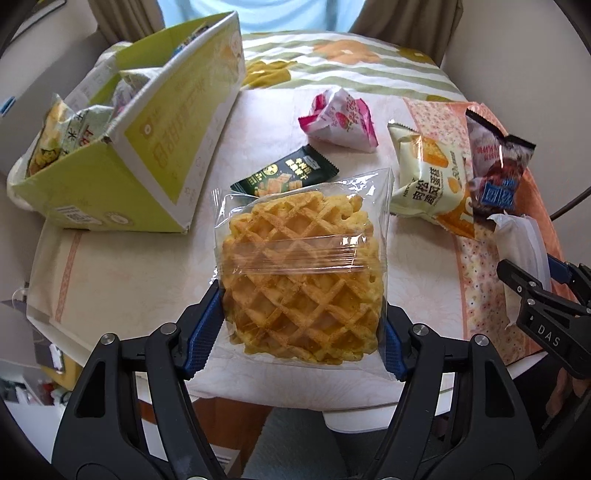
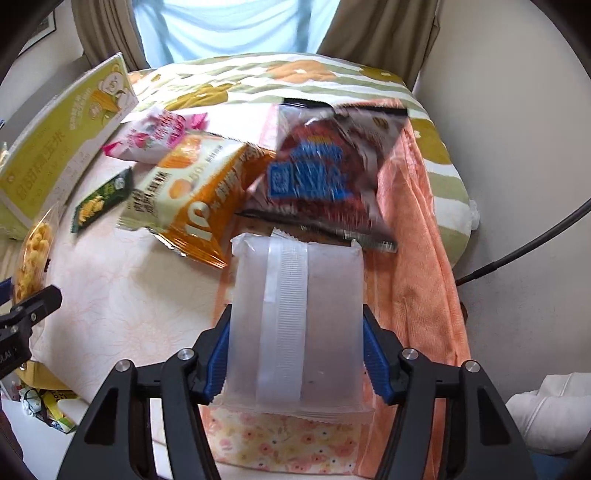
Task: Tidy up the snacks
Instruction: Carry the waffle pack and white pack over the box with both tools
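Note:
My left gripper (image 1: 301, 325) is shut on a clear packet of lattice waffle crisps (image 1: 303, 258), its blue pads pressing both sides, held over the table's near edge. My right gripper (image 2: 297, 343) is shut on a frosted white packet (image 2: 295, 295) with a ribbed seam, over the orange floral cloth (image 2: 417, 258). Loose on the table lie a dark green packet (image 1: 286, 177), a pink strawberry packet (image 1: 340, 118), a cream-and-orange packet (image 1: 428, 177) and a dark red packet with a blue label (image 1: 495, 166). A yellow-green cardboard box (image 1: 155, 147) at the left holds several packets.
The table wears a pale patterned cloth (image 1: 129, 266). A striped cushion with orange prints (image 1: 351, 62) lies beyond it, and a person in a light blue top (image 2: 229, 26) is at the far side between curtains. A black cable (image 2: 524, 251) hangs at the right.

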`<state>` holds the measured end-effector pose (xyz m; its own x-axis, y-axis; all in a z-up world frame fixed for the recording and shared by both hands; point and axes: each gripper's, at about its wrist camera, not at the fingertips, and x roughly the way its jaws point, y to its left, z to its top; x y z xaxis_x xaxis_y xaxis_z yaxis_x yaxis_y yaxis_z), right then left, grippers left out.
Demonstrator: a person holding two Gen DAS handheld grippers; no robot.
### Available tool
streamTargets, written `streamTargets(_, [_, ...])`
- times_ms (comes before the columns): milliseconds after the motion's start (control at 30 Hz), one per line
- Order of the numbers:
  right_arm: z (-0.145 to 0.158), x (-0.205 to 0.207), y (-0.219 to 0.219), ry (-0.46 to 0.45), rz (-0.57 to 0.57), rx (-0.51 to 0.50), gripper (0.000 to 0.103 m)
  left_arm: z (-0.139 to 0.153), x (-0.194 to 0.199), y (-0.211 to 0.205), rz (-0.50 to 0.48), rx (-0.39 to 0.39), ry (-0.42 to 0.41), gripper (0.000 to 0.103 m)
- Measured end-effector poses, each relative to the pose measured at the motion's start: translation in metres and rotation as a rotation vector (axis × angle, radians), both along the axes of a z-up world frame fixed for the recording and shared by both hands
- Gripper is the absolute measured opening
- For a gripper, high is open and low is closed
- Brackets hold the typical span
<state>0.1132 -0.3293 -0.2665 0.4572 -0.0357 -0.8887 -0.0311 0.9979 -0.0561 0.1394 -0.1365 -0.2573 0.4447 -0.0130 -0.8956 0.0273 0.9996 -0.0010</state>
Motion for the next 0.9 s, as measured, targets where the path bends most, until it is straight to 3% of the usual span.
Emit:
streamTargets(200, [0.04,-0.006,0.007,-0.078,0.051,0.037,0.057,0.044,-0.006,-0.002,-0.011,-0.027,-0.067,0.07])
streamTargets(400, [0.08,0.018,0.036,-0.141,0.145,0.092,0.057,0.101,0.001,0.02,0.018,-0.063,-0.171,0.07])
streamTargets(600, [0.123,0.041,0.083,-0.218,0.246,0.158,0.057,0.149,0.024,0.073,0.044,-0.051,-0.258,0.07])
streamTargets(900, [0.158,0.082,0.19,-0.283,0.324,0.236,0.057,0.168,0.094,0.189,0.049,-0.032,-0.273,0.07])
